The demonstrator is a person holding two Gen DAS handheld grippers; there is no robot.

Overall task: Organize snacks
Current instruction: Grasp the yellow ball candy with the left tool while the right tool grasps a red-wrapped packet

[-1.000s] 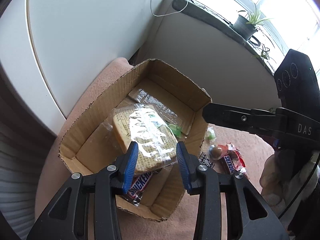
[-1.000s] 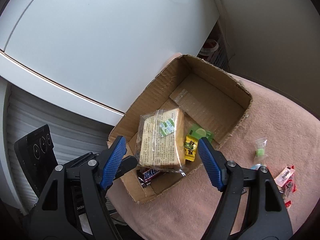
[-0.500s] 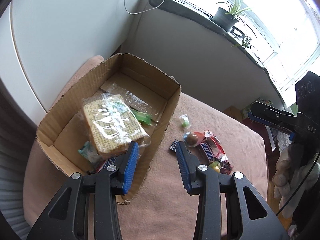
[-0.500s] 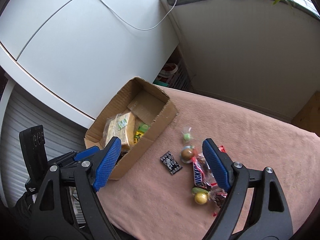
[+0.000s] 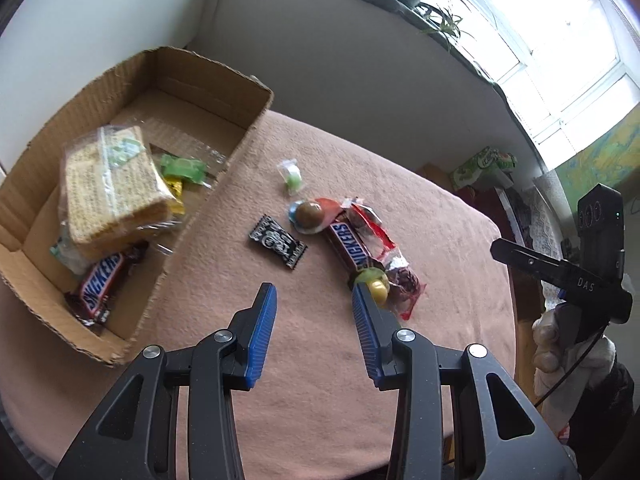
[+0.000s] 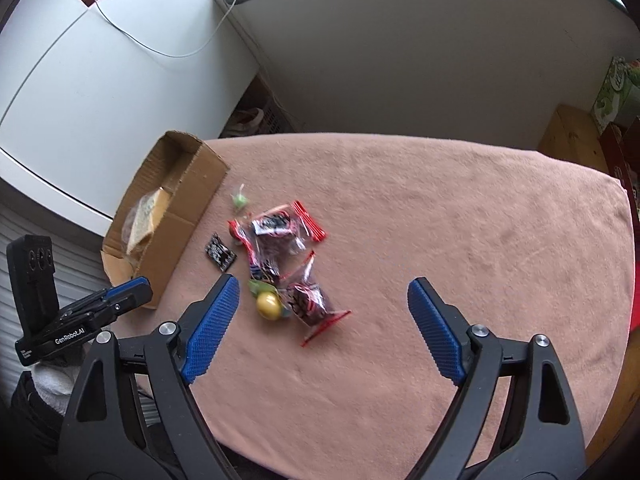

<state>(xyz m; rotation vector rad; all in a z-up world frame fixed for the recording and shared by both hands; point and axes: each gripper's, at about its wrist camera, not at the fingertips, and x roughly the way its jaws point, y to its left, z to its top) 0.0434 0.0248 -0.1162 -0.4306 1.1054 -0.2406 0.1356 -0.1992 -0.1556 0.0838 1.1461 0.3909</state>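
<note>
- Right now both my grippers hang over the pink-cloth counter (image 6: 460,208) with nothing between their jaws: left gripper (image 5: 314,336) parted narrowly, right gripper (image 6: 322,330) has just been opening and stands wide.
- Key relation: the loose snack pile sits just above and left of centre between my right jaws in the right wrist view; the yellow foil ball (image 6: 268,306) is nearest, just beside the left pad.
- From the left wrist view the Snickers bar (image 5: 350,246) lies above my right pad, its long axis running diagonally from upper left to lower right.
- Right gripper looks better placed for the pile, I'd judge; the left is nearer the cardboard box (image 5: 216,76).
- Box at upper left: corrugated, rough torn edges, already holding a wrapped wafer block (image 5: 112,188) and another Snickers.
- Materials: crinkly clear bags with red seals (image 6: 308,300), a flat black sachet (image 5: 277,241), glossy film wrappers; soft, slippery, easy to crush.
</note>
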